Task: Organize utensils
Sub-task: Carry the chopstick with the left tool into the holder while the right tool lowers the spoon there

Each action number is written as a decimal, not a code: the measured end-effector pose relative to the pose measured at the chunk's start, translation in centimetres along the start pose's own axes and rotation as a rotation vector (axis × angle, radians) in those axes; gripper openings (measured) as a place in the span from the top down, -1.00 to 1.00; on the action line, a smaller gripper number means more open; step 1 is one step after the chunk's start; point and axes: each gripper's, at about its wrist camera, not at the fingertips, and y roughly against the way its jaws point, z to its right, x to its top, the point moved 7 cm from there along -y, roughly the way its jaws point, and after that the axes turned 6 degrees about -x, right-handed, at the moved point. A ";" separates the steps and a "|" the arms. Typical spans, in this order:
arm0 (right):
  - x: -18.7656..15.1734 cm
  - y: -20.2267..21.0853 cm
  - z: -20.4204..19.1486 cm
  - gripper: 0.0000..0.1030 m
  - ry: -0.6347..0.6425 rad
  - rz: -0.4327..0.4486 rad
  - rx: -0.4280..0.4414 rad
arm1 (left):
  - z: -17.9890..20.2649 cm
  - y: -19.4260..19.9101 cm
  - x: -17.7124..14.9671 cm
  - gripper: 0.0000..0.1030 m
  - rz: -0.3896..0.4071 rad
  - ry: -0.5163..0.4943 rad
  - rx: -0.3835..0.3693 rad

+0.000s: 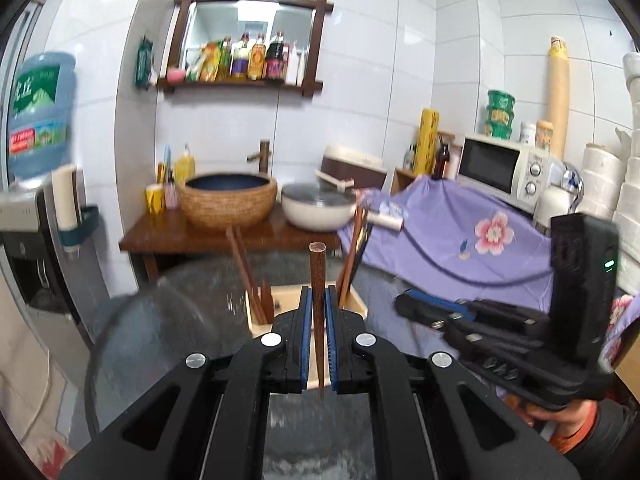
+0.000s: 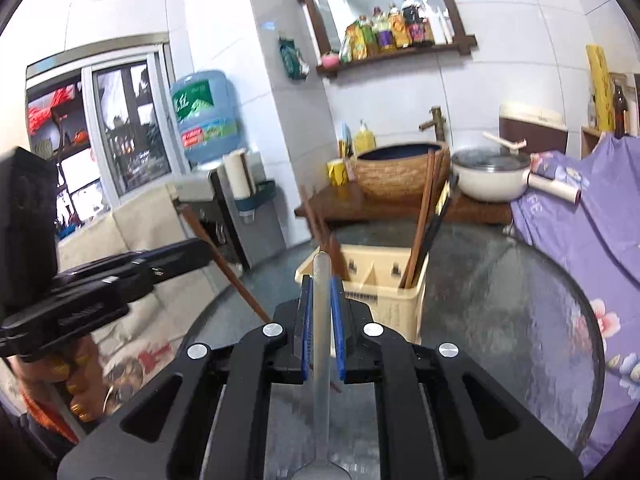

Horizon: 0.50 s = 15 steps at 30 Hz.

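left gripper (image 1: 318,312) clamps a brown chopstick (image 1: 317,280) upright, just in front of the cream utensil box (image 2: 384,284) on the glass table (image 2: 520,300). right gripper (image 2: 322,312) squeezes a clear spoon handle (image 2: 322,320), near that box.

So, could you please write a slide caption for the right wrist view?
Right gripper holds a metal spoon before the cream utensil holder on the glass table.

Water jug (image 2: 206,114) label: Chinese characters, too blurred to read; nothing else legible
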 end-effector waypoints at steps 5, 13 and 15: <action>4.2 -2.0 0.1 0.81 0.000 0.041 -0.028 | 0.0 -0.9 4.5 0.87 0.017 -0.015 -0.011; 10.7 -5.8 0.7 0.81 0.014 0.094 -0.123 | -1.9 -3.1 11.3 0.88 0.049 -0.017 0.066; 11.7 -7.0 0.9 0.81 0.020 0.111 -0.148 | -2.4 -3.7 11.9 0.88 0.048 -0.011 0.082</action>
